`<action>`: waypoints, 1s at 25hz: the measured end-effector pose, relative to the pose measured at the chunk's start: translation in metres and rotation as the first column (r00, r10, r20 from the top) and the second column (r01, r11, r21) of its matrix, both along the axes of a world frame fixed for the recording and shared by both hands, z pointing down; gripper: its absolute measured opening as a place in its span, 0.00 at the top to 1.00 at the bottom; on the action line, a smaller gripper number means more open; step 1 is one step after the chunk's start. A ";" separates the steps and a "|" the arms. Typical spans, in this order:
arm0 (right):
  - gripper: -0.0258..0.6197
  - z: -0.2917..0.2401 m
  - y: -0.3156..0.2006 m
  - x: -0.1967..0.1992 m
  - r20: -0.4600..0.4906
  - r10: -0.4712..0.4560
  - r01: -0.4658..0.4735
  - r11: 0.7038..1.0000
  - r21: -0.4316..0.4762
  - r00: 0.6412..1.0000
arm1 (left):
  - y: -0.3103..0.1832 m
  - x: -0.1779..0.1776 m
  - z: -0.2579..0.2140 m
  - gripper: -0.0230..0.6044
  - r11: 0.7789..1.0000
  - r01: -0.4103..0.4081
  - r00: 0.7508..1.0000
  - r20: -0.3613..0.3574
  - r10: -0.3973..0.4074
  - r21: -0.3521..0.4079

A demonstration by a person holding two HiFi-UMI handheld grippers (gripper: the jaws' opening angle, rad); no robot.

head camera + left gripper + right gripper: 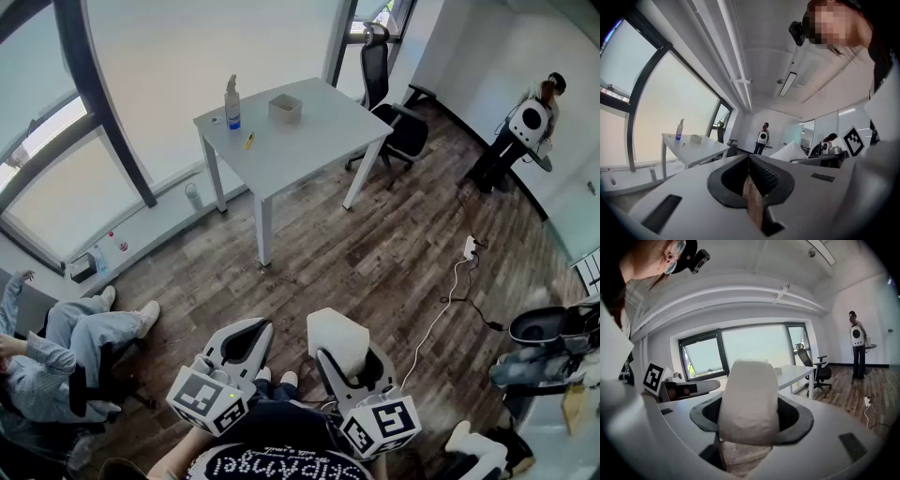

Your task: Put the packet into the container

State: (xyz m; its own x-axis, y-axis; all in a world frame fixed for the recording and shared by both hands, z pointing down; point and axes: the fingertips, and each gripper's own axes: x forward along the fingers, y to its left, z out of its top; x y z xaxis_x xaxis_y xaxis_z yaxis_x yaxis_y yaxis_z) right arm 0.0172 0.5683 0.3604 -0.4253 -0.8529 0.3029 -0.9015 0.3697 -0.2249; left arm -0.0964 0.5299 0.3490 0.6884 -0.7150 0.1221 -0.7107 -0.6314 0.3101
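Head view, looking steeply down on both tools and the room ahead. My right tool (354, 362) is clamped on the packet (336, 337), a pale, soft, padded thing, with its jaws standing wide on either flank. The packet's long axis runs along the tool, so its rounded end sticks out forward past the jaw tips. The right gripper view agrees: the packet fills the gap between the jaws and hides much of what lies straight ahead. My left tool (251, 336) is just beside the right one with its jaws together, and the left gripper view shows nothing caught between them.

The container (285, 109), a small open-topped box, stands on the white bench (319, 141) towards its far side, near a spray bottle (232, 103). It is well apart from both tools, with a stretch of wooden floor (375, 244) between. From the packet it lies ahead and slightly to the left in this view.

I judge the task to be at an early stage: the packet is gripped but not yet carried over. The right tool, the only one holding anything, would have to go forward to the bench. It would then tip the packet's leading end down over the open mouth before its jaws part. The left tool has no part in this unless the box needs steadying.
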 end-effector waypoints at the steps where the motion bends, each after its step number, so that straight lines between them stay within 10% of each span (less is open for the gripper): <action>1: 0.52 0.001 0.000 0.002 0.000 0.002 -0.002 1.000 -0.002 1.000 | 0.001 0.002 0.001 0.95 1.000 -0.004 1.000 -0.001 0.004 0.000; 25: 0.52 0.000 -0.016 0.044 0.090 -0.039 0.036 0.999 0.038 0.995 | -0.008 0.047 0.010 0.95 1.000 0.029 1.000 -0.013 -0.029 -0.007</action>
